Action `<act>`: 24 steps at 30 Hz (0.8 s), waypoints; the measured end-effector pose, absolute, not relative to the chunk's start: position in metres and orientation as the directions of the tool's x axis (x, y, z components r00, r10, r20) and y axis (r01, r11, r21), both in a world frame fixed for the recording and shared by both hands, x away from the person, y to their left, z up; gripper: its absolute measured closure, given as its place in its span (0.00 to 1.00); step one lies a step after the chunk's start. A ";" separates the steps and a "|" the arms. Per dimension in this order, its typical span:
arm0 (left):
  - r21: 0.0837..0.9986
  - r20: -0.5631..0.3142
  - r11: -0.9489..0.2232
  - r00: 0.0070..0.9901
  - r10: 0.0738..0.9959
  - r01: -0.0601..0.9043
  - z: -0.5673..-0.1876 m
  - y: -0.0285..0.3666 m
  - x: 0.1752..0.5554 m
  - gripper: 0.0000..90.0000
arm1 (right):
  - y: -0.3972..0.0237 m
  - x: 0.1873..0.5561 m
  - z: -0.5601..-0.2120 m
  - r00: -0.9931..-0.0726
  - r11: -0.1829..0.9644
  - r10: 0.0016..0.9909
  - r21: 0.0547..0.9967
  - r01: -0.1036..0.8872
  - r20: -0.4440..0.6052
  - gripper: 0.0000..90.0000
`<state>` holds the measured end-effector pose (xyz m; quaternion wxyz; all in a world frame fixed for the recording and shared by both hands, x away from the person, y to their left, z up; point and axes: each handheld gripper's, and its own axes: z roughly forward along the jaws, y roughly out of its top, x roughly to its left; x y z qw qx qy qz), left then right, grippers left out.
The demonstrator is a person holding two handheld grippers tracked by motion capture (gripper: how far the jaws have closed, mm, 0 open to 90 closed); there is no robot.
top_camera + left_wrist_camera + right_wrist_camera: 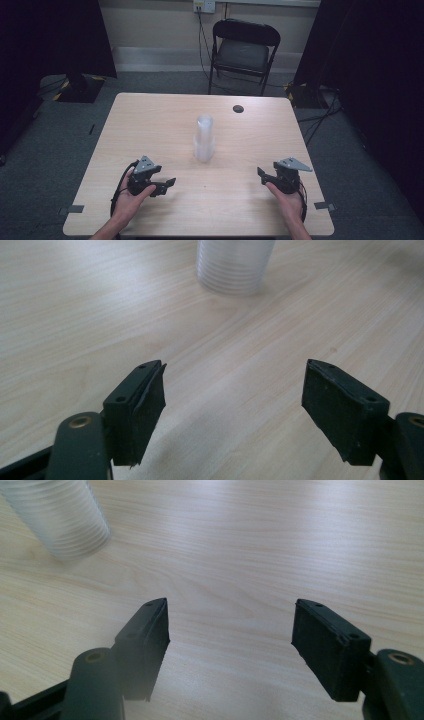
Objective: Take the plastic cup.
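Observation:
A stack of clear plastic cups point(204, 138) stands upside down near the middle of the wooden table point(150, 120). My left gripper point(169, 184) rests low at the front left, held by a hand, its jaws apart with nothing between them. My right gripper point(261, 175) sits at the front right, jaws wide and empty. In the left gripper view the cup stack point(235, 265) is ahead, beyond the left gripper point(235, 410). The right gripper view has the stack point(60, 517) at the upper left, off the line of the right gripper point(230, 647).
A small dark round disc point(238, 108) lies on the table's far side. A black folding chair point(242, 52) stands behind the table. Dark curtains hang at both sides, and cables run over the floor at the right.

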<state>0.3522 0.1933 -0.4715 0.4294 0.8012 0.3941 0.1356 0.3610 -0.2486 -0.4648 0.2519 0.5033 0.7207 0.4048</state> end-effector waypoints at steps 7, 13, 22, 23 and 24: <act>0.788 -0.175 -0.302 0.666 0.726 0.536 -0.468 0.186 0.359 0.30 | -0.250 0.361 -0.466 -0.360 0.139 0.929 0.823 0.550 0.083 0.41; 0.804 -0.159 -0.312 0.690 0.707 0.505 -0.461 0.176 0.358 0.27 | -0.243 0.359 -0.466 -0.404 0.144 0.908 0.822 0.551 0.112 0.45; 0.842 -0.077 -0.355 0.743 0.665 0.406 -0.437 0.160 0.356 0.24 | -0.237 0.350 -0.460 -0.455 0.157 0.883 0.838 0.523 0.119 0.45; 0.851 -0.067 -0.362 0.761 0.645 0.381 -0.435 0.159 0.356 0.24 | -0.236 0.350 -0.460 -0.456 0.161 0.882 0.837 0.523 0.115 0.45; 0.859 -0.050 -0.364 0.766 0.641 0.361 -0.433 0.157 0.355 0.24 | -0.235 0.350 -0.460 -0.457 0.164 0.882 0.836 0.523 0.113 0.45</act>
